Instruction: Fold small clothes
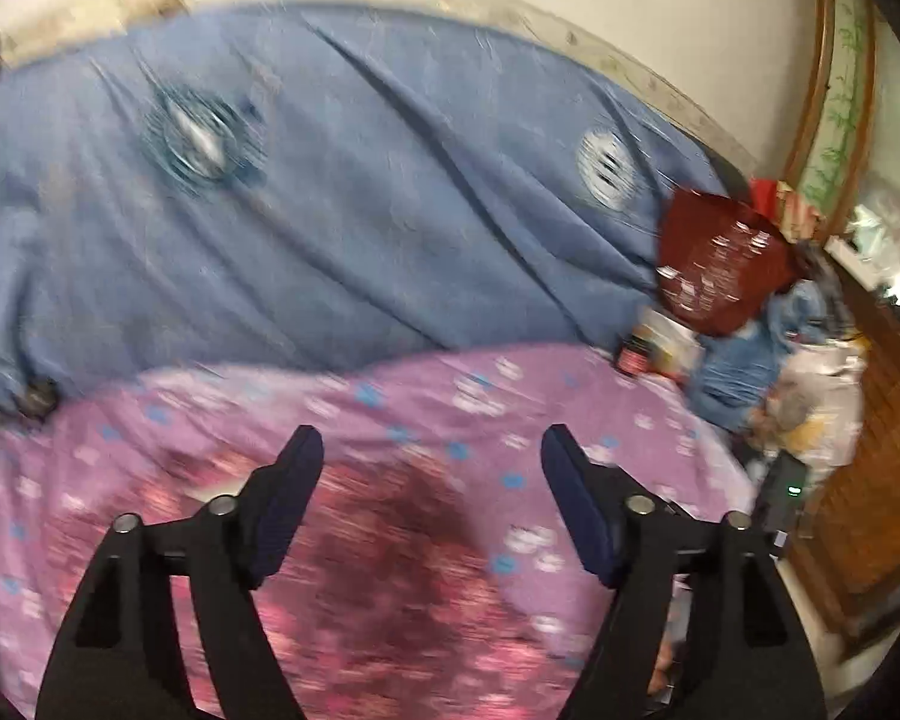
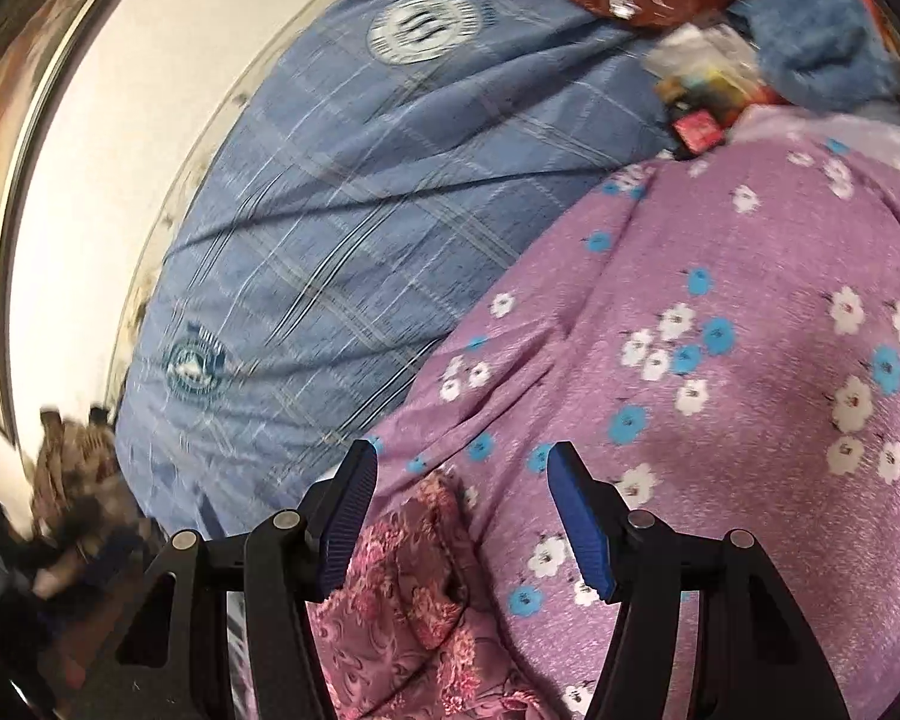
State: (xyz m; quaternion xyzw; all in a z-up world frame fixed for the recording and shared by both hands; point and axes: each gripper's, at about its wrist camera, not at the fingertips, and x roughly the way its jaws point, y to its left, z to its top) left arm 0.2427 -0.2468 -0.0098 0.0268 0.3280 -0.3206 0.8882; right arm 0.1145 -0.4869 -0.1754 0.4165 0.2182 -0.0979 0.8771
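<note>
A small dark red and pink patterned garment (image 1: 384,558) lies crumpled on a purple flowered cloth (image 1: 510,402) spread over the bed. My left gripper (image 1: 432,450) is open and empty, hovering just above the garment. In the right wrist view the same garment (image 2: 402,588) lies at the near edge of the purple cloth (image 2: 750,312). My right gripper (image 2: 462,468) is open and empty, with the garment's upper edge between its fingers. Both views are blurred by motion.
A blue checked bedsheet (image 1: 306,228) with round emblems covers the bed behind. A dark red bag (image 1: 720,264), small boxes (image 1: 660,342) and blue fabric (image 1: 744,366) pile at the bed's right side. A wooden cabinet (image 1: 870,468) stands right. A white wall (image 2: 90,192) lies beyond.
</note>
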